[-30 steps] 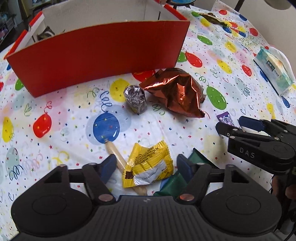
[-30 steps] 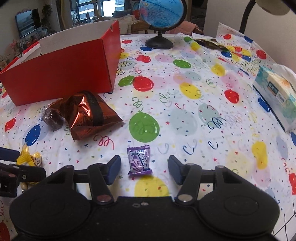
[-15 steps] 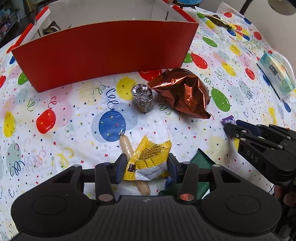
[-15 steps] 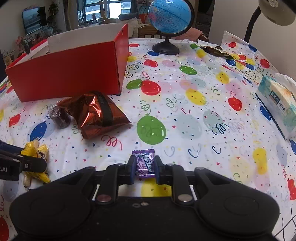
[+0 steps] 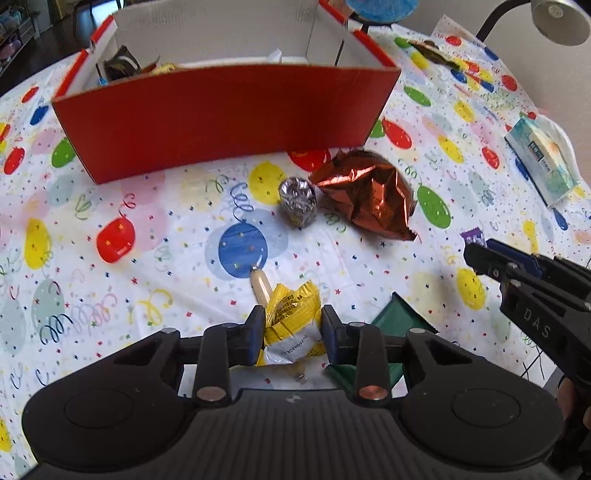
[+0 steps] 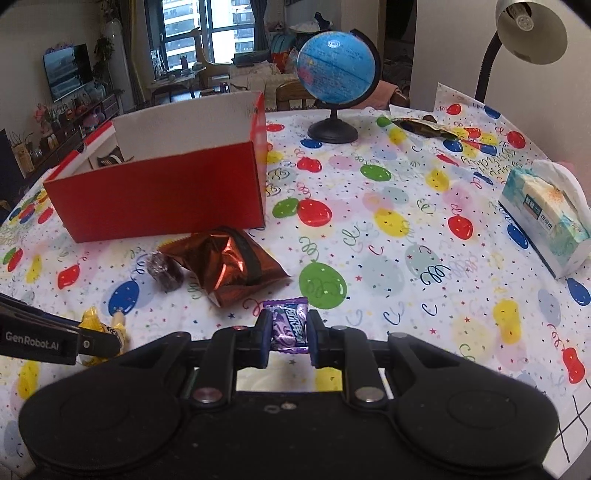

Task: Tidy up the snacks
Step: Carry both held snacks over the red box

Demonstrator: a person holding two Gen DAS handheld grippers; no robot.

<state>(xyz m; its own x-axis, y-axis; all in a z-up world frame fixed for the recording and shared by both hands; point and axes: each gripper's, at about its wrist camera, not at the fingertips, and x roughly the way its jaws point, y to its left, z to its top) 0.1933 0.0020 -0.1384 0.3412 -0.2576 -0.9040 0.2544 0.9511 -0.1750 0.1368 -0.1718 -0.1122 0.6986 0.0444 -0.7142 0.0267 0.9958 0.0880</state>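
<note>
The yellow snack packet (image 5: pixel 291 317) sits between the pads of my left gripper (image 5: pixel 293 326), whose jaws are closing and press its sides. Under it lie a beige sausage stick (image 5: pixel 260 286) and a green packet (image 5: pixel 395 321). My right gripper (image 6: pixel 288 334) is shut on a purple candy (image 6: pixel 287 323), held just above the cloth. The red box (image 5: pixel 221 118) stands open at the back with some snacks inside. A copper foil bag (image 5: pixel 369 195) and a silver foil sweet (image 5: pixel 298 201) lie in front of it.
A balloon-print cloth (image 6: pixel 406 258) covers the table. A tissue box (image 6: pixel 546 218) sits at the right edge. A globe (image 6: pixel 336 70), a desk lamp (image 6: pixel 528 33) and a dark wrapper (image 6: pixel 421 125) stand at the back. The right gripper (image 5: pixel 480 251) shows at the left view's right side.
My left jaws have narrowed from wide apart to gripping the yellow packet. My right jaws have shut on the purple candy and raised it off the cloth.
</note>
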